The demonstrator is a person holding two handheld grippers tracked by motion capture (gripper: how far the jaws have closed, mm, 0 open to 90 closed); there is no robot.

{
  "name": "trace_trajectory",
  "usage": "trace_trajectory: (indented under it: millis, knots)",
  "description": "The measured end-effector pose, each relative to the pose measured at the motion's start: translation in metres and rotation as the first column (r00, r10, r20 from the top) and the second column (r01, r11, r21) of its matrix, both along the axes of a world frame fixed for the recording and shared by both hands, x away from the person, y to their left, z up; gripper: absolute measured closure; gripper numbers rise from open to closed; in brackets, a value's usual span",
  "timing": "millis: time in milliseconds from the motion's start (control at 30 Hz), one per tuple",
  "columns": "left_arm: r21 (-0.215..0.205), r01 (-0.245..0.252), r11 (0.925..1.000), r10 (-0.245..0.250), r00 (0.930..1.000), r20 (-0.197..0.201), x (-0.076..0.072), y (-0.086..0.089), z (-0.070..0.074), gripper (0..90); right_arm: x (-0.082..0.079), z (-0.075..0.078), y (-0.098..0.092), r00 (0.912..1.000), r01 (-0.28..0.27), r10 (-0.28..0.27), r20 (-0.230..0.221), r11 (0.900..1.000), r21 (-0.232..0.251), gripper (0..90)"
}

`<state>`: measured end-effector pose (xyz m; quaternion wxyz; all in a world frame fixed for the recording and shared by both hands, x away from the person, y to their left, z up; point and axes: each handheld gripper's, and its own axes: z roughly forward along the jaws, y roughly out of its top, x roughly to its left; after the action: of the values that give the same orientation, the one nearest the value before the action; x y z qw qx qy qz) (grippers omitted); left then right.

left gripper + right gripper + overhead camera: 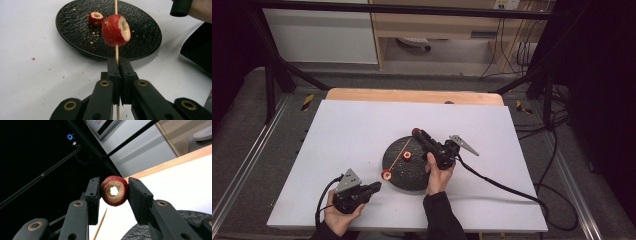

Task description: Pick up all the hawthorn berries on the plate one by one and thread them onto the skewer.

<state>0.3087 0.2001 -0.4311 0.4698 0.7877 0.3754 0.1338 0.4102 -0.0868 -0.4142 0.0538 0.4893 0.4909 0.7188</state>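
A thin wooden skewer runs up from my left gripper, whose jaws are shut on its lower end. One red cored fruit is threaded on it, held just above the near rim of the black plate. A second cored fruit lies on the plate. My right gripper is shut on a third cored fruit, its hole facing the camera, with the skewer's tip below it. From above, the left gripper is at the plate's lower left and the right gripper over its far edge.
The plate sits mid-table on a white sheet over a wooden tabletop. Crumbs dot the plate and the sheet near it. Black cables trail from both grippers. A black frame and shelving stand beyond the table.
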Motion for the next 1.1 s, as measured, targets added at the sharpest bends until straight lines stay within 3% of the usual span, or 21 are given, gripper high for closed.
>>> trace_trajectory:
  millis: [700, 1100]
  knots:
    - [0.001, 0.006, 1.0000, -0.006, 1.0000, -0.005, 0.0007, -0.0054, -0.0013, 88.1, -0.0012, -0.0056, 0.0036, 0.9999, 0.001, 0.000, -0.011, 1.000, 0.020, 63.6]
    - [-0.030, -0.010, 0.9995, 0.010, 0.9998, -0.020, 0.0008, -0.0096, -0.0010, 88.1, -0.0015, -0.0081, 0.0048, 1.0000, 0.001, -0.001, -0.009, 1.000, 0.013, 63.7]
